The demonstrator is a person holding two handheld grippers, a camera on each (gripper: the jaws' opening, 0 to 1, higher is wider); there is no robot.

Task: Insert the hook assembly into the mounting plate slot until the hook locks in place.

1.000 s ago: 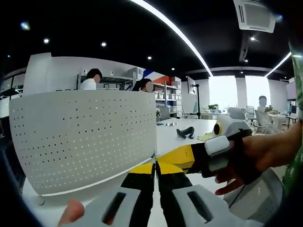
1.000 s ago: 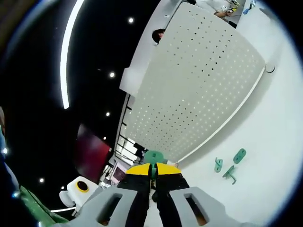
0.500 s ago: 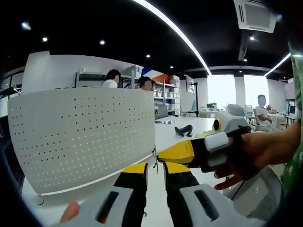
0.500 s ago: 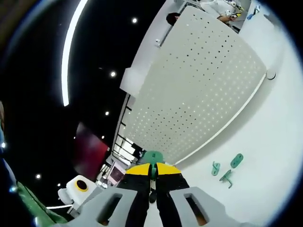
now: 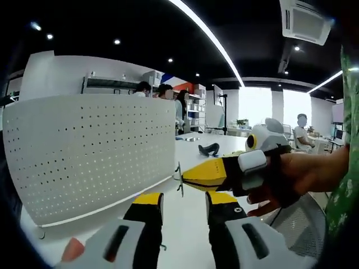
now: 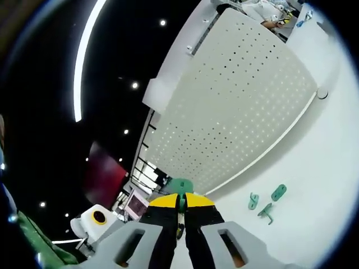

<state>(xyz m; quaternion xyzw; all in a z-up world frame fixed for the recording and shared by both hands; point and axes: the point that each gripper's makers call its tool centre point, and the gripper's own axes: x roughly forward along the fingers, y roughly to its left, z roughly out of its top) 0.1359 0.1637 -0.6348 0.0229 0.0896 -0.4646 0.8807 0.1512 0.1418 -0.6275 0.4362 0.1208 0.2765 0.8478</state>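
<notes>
My right gripper (image 6: pixel 180 203) pinches the green hook (image 6: pixel 180 186) by a thin edge near the lower corner of the perforated mounting plate (image 6: pixel 241 106) — if I push in crooked, I judge it could twist out or miss its slot. My left gripper (image 5: pixel 178 200) hangs spread and empty above the tabletop (image 5: pixel 185 224) — rolled differently from the right.

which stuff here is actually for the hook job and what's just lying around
For the job:
- perforated white mounting plate
- green hook, held in the right gripper
- left gripper, open

Lying about:
- spare green hooks on the table
- dark object farther back
</notes>
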